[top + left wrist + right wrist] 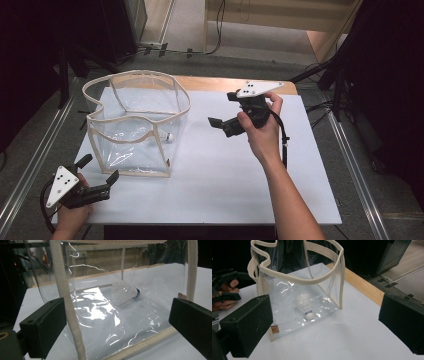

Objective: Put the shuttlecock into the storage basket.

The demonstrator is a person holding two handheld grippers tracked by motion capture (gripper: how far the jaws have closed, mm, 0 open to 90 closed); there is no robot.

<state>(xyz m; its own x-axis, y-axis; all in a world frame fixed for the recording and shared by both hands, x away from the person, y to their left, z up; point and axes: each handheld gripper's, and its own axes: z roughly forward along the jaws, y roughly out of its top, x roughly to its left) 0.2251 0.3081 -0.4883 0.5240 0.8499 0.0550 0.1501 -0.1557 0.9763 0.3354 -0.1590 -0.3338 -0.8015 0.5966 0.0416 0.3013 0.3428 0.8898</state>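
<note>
**Lying in the clear bag, the shuttlecock waits between two spread grippers**

Resting on the floor of the clear tote bag (294, 290), the shuttlecock (305, 305) lies on its side, its cork end toward the right gripper's camera and its feathers pointing away; from the right gripper's jaws it sits ahead and slightly left of centre, behind the transparent wall; from the left gripper's jaws it lies ahead and a little right of centre, deeper in the bag (110, 315).

The bag stands upright on the white table (225, 175), its cream-trimmed rim open at the top; a cream handle strap rises just inside the left gripper's left-hand jaw, with the bag's near wall between the two jaws but not pinched.

The left gripper (97, 170) is spread wide, holding nothing, just beside the bag's near bottom corner; the right gripper (222, 122) is likewise fully spread and empty, held above the table well apart from the bag, its jaws aimed toward it.

Judging by this, the work in hand is fetching the shuttlecock out; the side wall blocks any direct approach, so the right gripper should come in over the rim and down, jaws kept wide until they straddle the cork or skirt; the left would do well to pinch the strap or rim to steady the floppy bag; closing gently should spare the feathers.
</note>
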